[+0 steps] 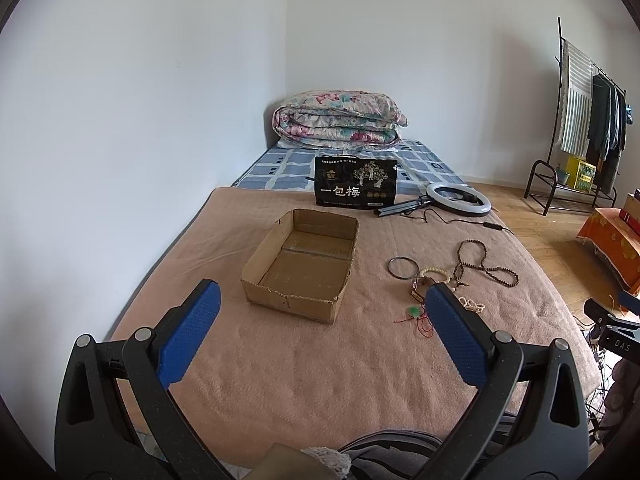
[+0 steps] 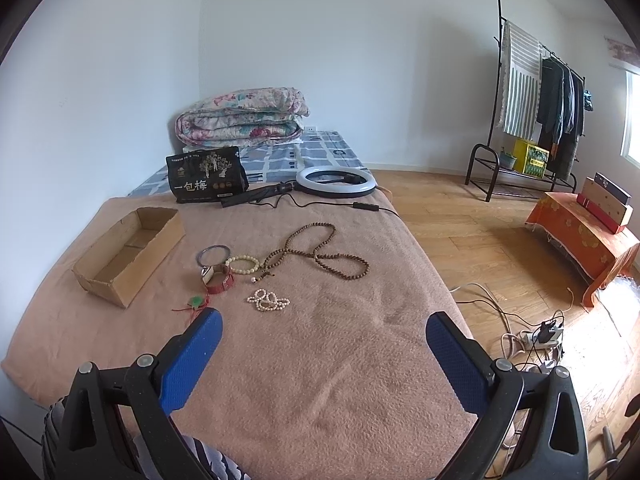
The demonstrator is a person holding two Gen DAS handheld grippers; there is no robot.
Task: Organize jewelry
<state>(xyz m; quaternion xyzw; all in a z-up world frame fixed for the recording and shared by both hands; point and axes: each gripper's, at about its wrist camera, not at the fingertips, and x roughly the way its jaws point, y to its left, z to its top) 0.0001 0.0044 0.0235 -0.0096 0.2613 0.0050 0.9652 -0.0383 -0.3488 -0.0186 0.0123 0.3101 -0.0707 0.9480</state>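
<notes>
An empty open cardboard box (image 1: 302,264) (image 2: 128,254) sits on the tan blanket. To its right lies jewelry: a dark bangle (image 2: 214,254) (image 1: 402,267), a cream bead bracelet (image 2: 243,264), a red-strap watch (image 2: 218,278), a long brown bead necklace (image 2: 320,250) (image 1: 486,264), a white bead strand (image 2: 267,301) and a green pendant on red cord (image 2: 195,302) (image 1: 414,312). My left gripper (image 1: 320,300) is open and empty, above the blanket in front of the box. My right gripper (image 2: 322,326) is open and empty, short of the jewelry.
A black snack bag (image 1: 355,186), a ring light (image 1: 458,199) with cable, and a folded floral quilt (image 1: 338,120) lie further back on the bed. The bed edge drops to a wood floor at right, with a power strip and cables (image 2: 540,338), an orange-covered stool (image 2: 588,236) and a clothes rack (image 2: 536,92).
</notes>
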